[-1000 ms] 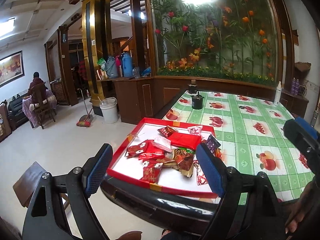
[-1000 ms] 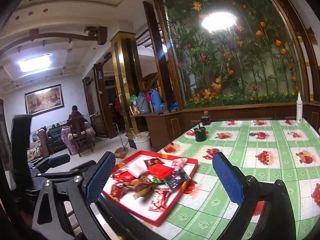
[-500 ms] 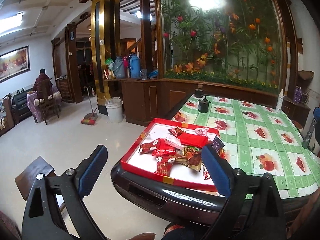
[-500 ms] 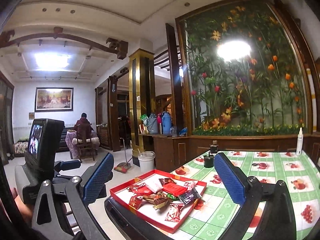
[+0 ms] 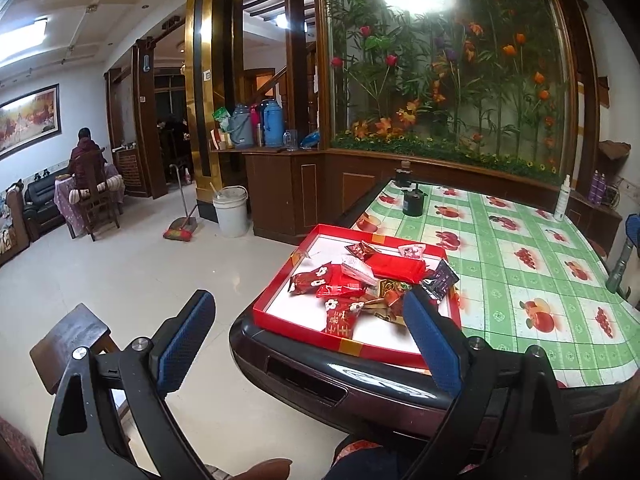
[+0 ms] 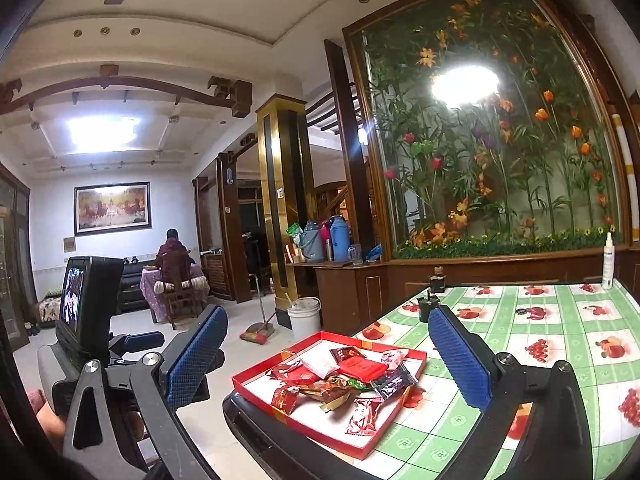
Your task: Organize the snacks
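Observation:
A shallow red tray with a white floor sits at the near corner of the table, also seen in the right wrist view. A loose pile of snack packets lies in it, mostly red, with a flat red packet and a dark packet; the same pile shows from the right. My left gripper hangs open in front of the tray, off the table's edge, holding nothing. My right gripper is open and empty too, level and short of the tray.
The table has a green checked cloth with fruit prints. On it stand a black cup and a spray bottle. A wooden stool stands low left. A bucket, a broom and a seated person are far off.
Both grippers have drawn back from the tray, which looks smaller and farther now. The left jaws have spread wider. The right view has tipped up toward level.

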Motion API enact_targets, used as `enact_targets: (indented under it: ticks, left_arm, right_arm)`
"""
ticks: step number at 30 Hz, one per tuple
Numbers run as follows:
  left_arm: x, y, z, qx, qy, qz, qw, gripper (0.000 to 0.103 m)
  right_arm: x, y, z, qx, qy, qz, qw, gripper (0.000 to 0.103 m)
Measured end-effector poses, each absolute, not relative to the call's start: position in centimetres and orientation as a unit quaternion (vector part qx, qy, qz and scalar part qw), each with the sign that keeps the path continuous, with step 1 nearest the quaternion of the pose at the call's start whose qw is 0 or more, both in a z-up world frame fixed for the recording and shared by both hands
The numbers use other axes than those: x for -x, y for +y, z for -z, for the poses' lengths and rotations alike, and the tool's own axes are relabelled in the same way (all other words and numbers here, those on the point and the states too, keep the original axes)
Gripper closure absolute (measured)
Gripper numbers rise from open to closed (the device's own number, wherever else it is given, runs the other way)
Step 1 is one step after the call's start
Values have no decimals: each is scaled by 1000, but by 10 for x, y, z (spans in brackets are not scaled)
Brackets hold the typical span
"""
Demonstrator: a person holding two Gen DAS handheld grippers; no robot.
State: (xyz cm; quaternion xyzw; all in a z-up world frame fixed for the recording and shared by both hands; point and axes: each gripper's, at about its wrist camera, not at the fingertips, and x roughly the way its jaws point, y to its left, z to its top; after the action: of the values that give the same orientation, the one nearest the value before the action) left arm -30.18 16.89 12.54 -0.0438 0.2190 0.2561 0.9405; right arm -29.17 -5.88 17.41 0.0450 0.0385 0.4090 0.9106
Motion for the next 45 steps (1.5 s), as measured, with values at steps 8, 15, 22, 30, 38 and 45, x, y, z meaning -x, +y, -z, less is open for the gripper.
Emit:
enact_targets:
  ticks: [8,15,22,30,38,45]
  left_arm:
    - [309,167,-125,36,213,-263,940,7]
    - [313,168,-125,45,211,-271,938,7]
    - [315,173,-124,47,212,-281,935,7]
    - [315,176,-123,49,215,-277,935,7]
    - [315,177,-122,49,215,-279,935,7]
    - [317,177,-122,47,211,-273,937,7]
  right_arm:
    - [297,-49,-172,-37,44,-420,906,1]
    - [302,-40,-166,-23,45,-426,903,1]
    - [304,-36,-163,-19,47,-429,902,1]
    - [305,-33,-160,-15,47,-427,903,1]
    - [298,-35,-158,-17,54,-425,904,1]
    - [296,-37,-158,-15,53,-425,903,1]
